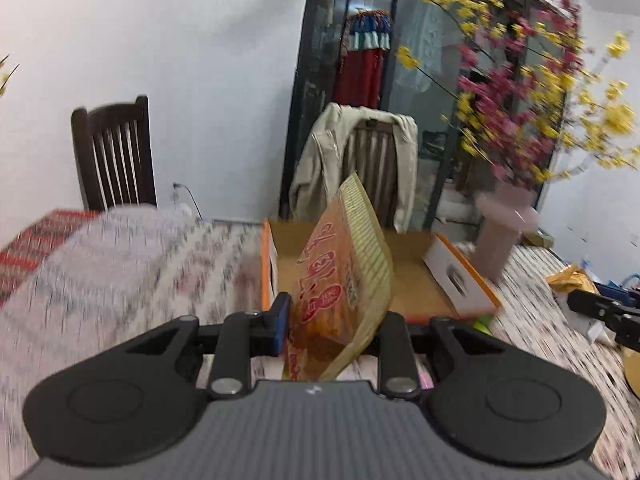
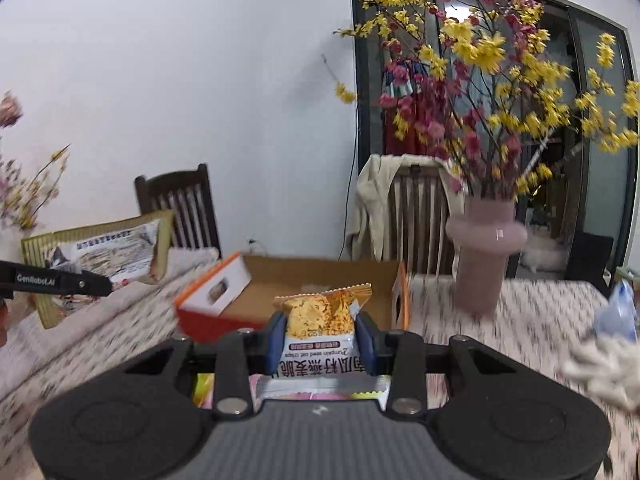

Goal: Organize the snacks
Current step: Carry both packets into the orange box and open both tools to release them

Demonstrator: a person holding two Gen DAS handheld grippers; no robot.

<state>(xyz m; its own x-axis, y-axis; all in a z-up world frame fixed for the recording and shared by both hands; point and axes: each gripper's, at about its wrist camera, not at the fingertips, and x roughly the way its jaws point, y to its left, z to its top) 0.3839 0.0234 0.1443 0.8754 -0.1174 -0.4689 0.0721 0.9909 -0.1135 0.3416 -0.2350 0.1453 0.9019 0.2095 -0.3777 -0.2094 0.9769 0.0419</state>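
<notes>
Your left gripper (image 1: 320,320) pinches orange snack bag (image 1: 340,276) (gold-edged), held above table (image 1: 120,264) before open cardboard box (image 1: 408,276). Your right gripper (image 2: 322,340) pinches oat crisp packet (image 2: 320,320), also before box.

box (image 2: 320,280): on table (image 2: 520,320), ahead of both grippers
vase (image 2: 486,256): on table, right of box
chairs (image 2: 416,216): behind table
jacket (image 2: 372,208): over right chair
</notes>
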